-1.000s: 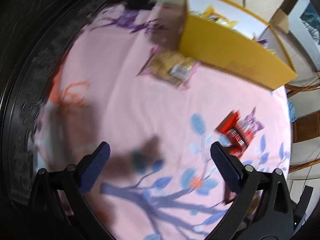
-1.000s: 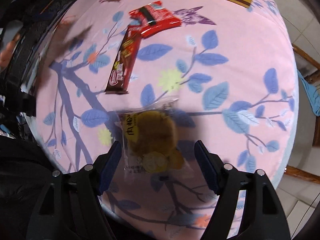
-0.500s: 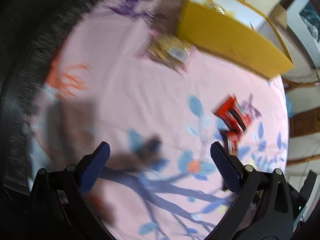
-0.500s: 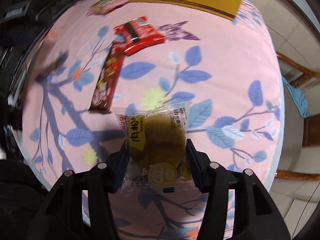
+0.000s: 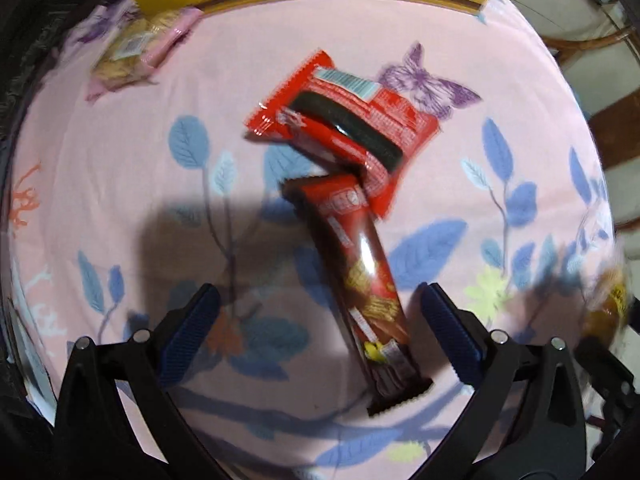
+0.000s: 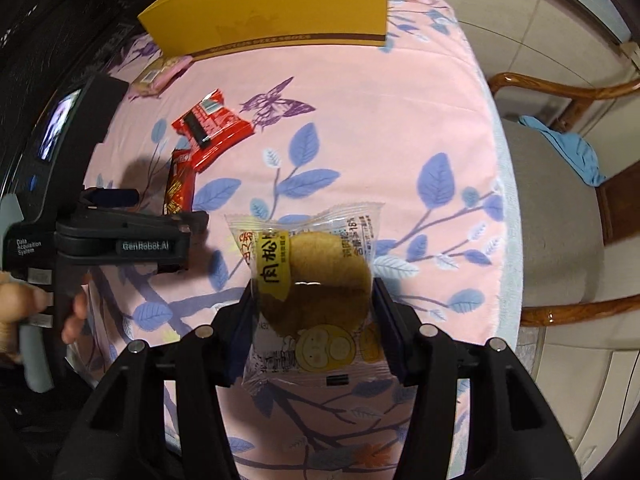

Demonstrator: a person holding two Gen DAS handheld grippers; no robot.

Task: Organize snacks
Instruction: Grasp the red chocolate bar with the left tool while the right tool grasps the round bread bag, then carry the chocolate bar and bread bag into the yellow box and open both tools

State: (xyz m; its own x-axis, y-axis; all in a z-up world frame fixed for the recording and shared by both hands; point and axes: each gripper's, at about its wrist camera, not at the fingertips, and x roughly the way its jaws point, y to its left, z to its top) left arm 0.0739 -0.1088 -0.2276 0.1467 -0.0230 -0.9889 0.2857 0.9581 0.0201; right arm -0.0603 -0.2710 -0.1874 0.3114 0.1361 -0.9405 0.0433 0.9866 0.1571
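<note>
Pink cloth (image 6: 360, 112) with blue leaves, dark branches and a purple butterfly covers the table under me. At its far edge stands a yellow box (image 6: 280, 12), with a pink-wrapped biscuit pack (image 5: 136, 48) lying just beside its near wall. A wooden chair (image 6: 560, 216) with a grey seat and a blue rag sits off the table's right side, on pale floor tiles.

My right claw (image 6: 312, 304) clamps a clear-wrapped round cake (image 6: 320, 276) from both sides, pads pressed into the wrapper, and the cake hangs clear above the cloth. A second ago those jaws stood wide around it while it lay flat; they have closed onto it since, and the cloth now looks farther below.

My left claw (image 5: 320, 324) hangs wide open and grips nothing. Its jaws straddle the lower part of a long brown chocolate bar (image 5: 360, 284), apart from it on both sides. The bar's top end touches a red snack pack (image 5: 340, 128) lying aslant above it. Earlier this claw looked over bare cloth with those two packs off to the right; now they sit in the middle of its view.
</note>
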